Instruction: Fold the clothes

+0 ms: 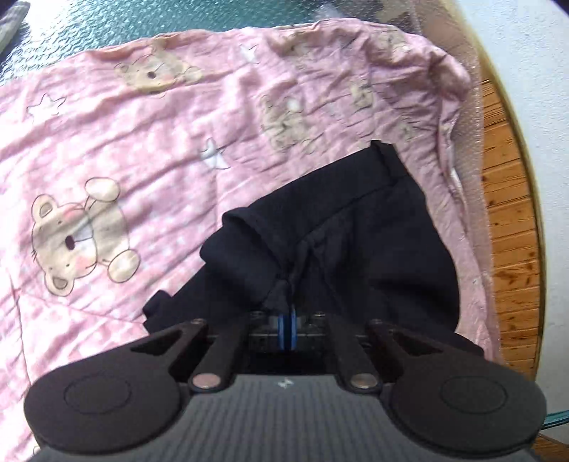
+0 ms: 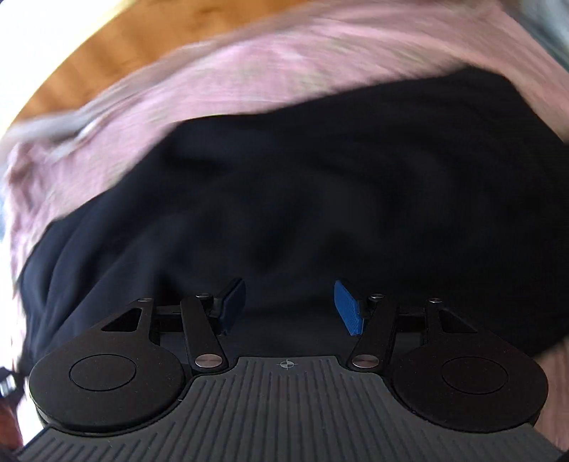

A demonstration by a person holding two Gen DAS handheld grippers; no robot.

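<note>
A dark navy garment point(image 1: 341, 227) lies bunched on a pink blanket printed with bears point(image 1: 142, 149). My left gripper point(image 1: 286, 312) is shut on a pinched fold of the garment, and the cloth rises in creases from its blue pads. In the right wrist view the same dark garment point(image 2: 302, 199) fills the middle of a blurred picture. My right gripper point(image 2: 290, 305) hovers just over it, open, its blue pads point(image 2: 346, 307) wide apart with nothing between them.
The pink blanket point(image 2: 249, 64) covers a round table with a wooden rim point(image 1: 512, 213). Textured glass table top point(image 1: 142, 25) shows beyond the blanket's far edge. A light wall point(image 1: 533, 53) stands to the right.
</note>
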